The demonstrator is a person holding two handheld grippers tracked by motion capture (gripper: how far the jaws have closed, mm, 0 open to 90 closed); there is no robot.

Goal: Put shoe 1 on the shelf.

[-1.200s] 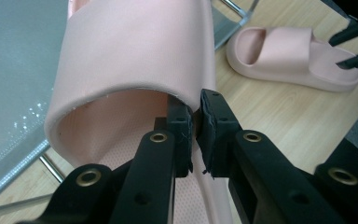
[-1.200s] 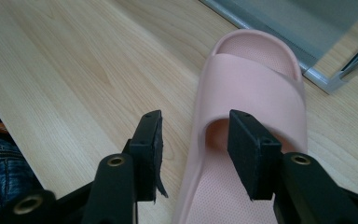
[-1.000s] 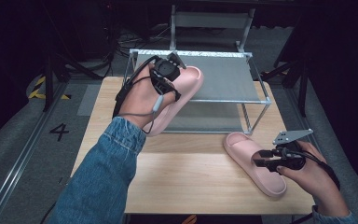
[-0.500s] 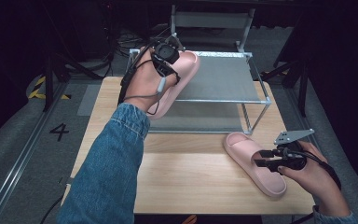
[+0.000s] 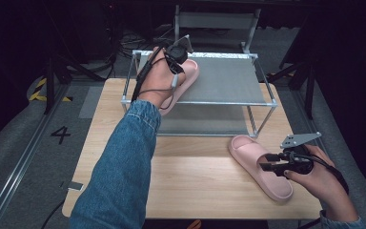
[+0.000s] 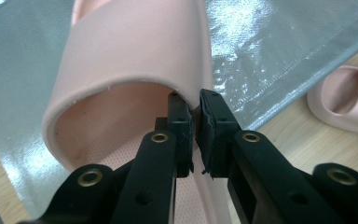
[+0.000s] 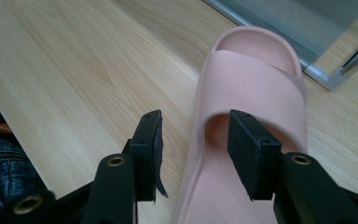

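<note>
The table (image 5: 190, 186) is pale wood with a smooth, matt grain. Both slippers (image 5: 187, 78) (image 5: 259, 167) look like soft matt pink foam or rubber, with a fine dotted texture on the footbed. The rack (image 5: 198, 102) has a bare metal frame and shelves of grey woven cloth with a slight sheen. The left gripper (image 6: 195, 135) and the right gripper (image 7: 193, 154) are matt black plastic with brass-coloured rivets. The sleeve (image 5: 119, 171) is blue denim.

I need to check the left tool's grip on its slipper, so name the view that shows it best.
The left gripper view: the left tool pinches the slipper's strap edge. The high view shows the hand covering it; the right gripper view shows another slipper.
</note>
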